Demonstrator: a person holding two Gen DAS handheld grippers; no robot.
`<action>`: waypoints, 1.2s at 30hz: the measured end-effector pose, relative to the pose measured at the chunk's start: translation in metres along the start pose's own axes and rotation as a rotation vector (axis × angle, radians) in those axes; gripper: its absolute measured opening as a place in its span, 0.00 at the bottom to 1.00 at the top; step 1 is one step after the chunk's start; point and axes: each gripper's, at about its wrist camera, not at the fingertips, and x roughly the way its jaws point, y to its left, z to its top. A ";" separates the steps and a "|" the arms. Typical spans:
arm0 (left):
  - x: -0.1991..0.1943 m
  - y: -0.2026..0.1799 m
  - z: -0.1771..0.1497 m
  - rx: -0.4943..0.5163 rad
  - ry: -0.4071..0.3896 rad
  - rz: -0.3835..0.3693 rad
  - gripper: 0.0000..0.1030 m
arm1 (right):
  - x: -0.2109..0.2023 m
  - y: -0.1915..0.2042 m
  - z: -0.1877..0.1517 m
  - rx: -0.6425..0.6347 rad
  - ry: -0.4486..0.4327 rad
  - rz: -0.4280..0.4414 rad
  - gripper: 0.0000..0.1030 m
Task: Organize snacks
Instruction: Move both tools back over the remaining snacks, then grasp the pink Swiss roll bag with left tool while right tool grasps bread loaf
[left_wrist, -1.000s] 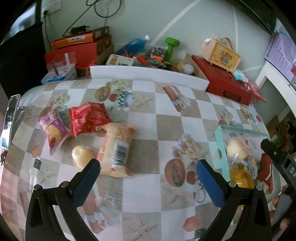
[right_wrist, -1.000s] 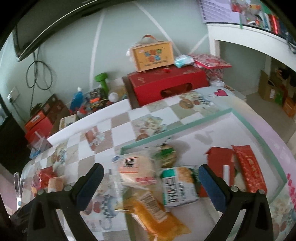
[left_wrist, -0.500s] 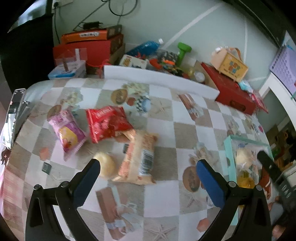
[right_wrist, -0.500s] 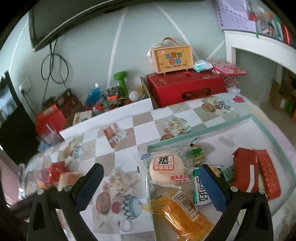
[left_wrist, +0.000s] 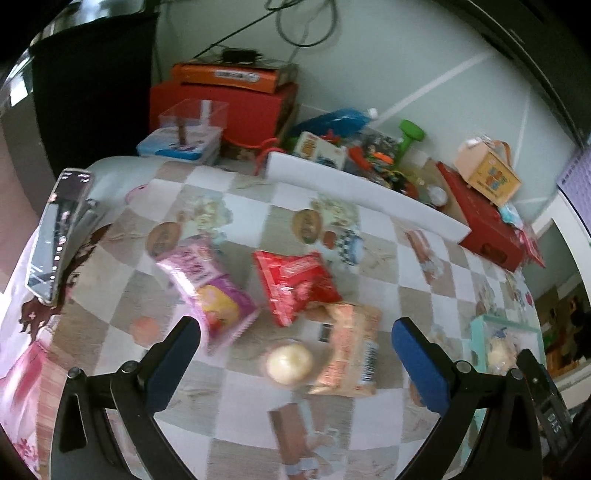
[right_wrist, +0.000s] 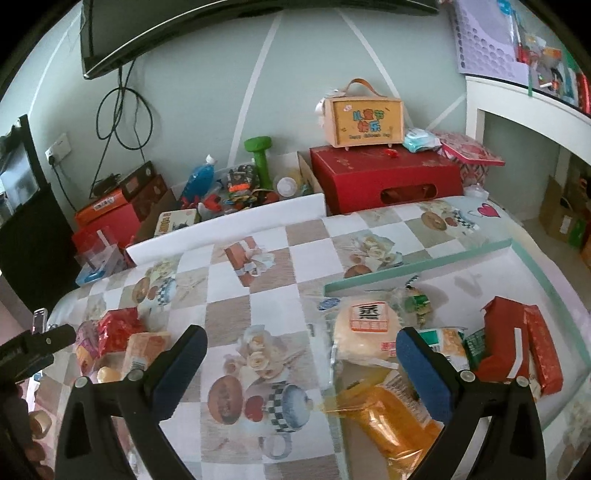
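Note:
Loose snacks lie on the checked tablecloth in the left wrist view: a pink packet (left_wrist: 210, 291), a red packet (left_wrist: 297, 282), an orange packet (left_wrist: 349, 350) and a round pale bun (left_wrist: 290, 362). My left gripper (left_wrist: 295, 354) is open and empty, hovering above the bun and orange packet. In the right wrist view a mint-rimmed white tray (right_wrist: 417, 267) holds a wrapped bun (right_wrist: 365, 328), a yellow packet (right_wrist: 391, 417), a green-white packet (right_wrist: 448, 345) and red boxes (right_wrist: 513, 343). My right gripper (right_wrist: 301, 363) is open and empty over the tray's left edge.
A phone (left_wrist: 59, 236) lies at the table's left edge. A white foam strip (left_wrist: 362, 195) borders the table's far side. Behind it stand red boxes (right_wrist: 384, 181), a green dumbbell (right_wrist: 260, 155), a blue bottle (right_wrist: 199, 179) and an orange carry case (right_wrist: 364, 114).
My left gripper has swung left and closer to the loose snacks, which now sit between its fingers. My right gripper has shifted left, so the tray lies further right in its view.

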 end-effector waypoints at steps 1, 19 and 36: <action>0.000 0.006 0.001 -0.004 0.001 0.006 1.00 | 0.000 0.003 0.000 -0.002 0.000 0.006 1.00; 0.026 0.070 0.026 -0.179 0.032 -0.036 1.00 | 0.021 0.065 -0.006 -0.110 0.063 0.053 1.00; 0.076 0.086 0.031 -0.192 0.082 0.003 1.00 | 0.087 0.153 -0.032 -0.252 0.217 0.108 1.00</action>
